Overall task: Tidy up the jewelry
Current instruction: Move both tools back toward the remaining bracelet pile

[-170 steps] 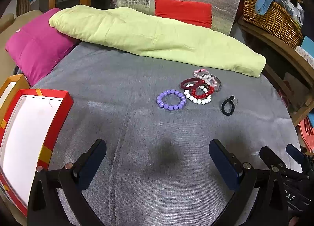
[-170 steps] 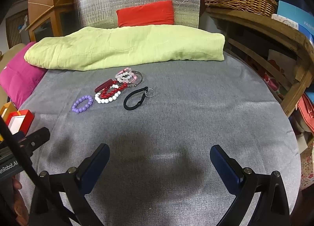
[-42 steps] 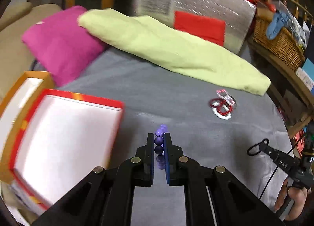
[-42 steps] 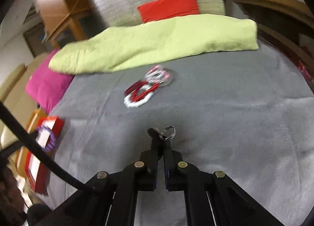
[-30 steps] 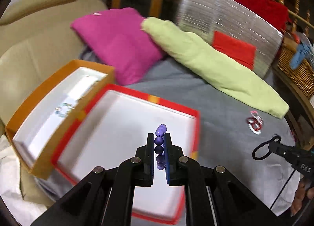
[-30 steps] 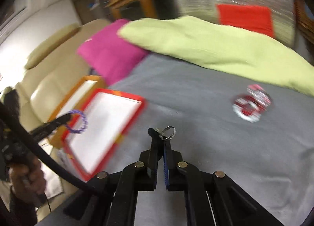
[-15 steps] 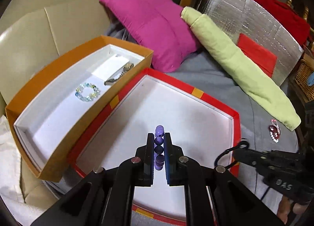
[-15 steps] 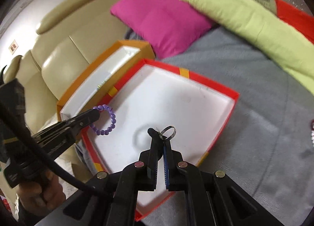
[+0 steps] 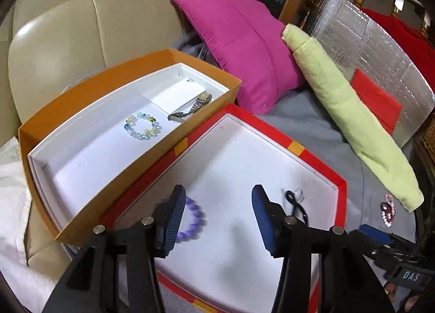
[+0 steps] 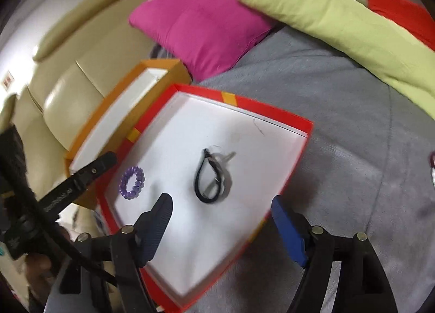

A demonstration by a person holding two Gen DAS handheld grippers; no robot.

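Inside the red box [image 10: 296, 147], on its white lining, lay the purple bead bracelet [image 10: 132, 182] and the black cord loop [image 10: 210, 180], its ring blurred, probably metal. Both the left gripper [image 9: 217, 215] and right gripper [image 10: 221, 227] hung spread apart, holding nothing. Beside it, the orange box [image 9: 81, 90] held a pale beaded bracelet [image 9: 142, 129] and a watch [image 9: 190, 109].

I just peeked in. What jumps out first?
The big red box with a white inside sits in the middle, holding a purple bracelet and a black loop. Behind it, a pink pillow leans by an orange box.
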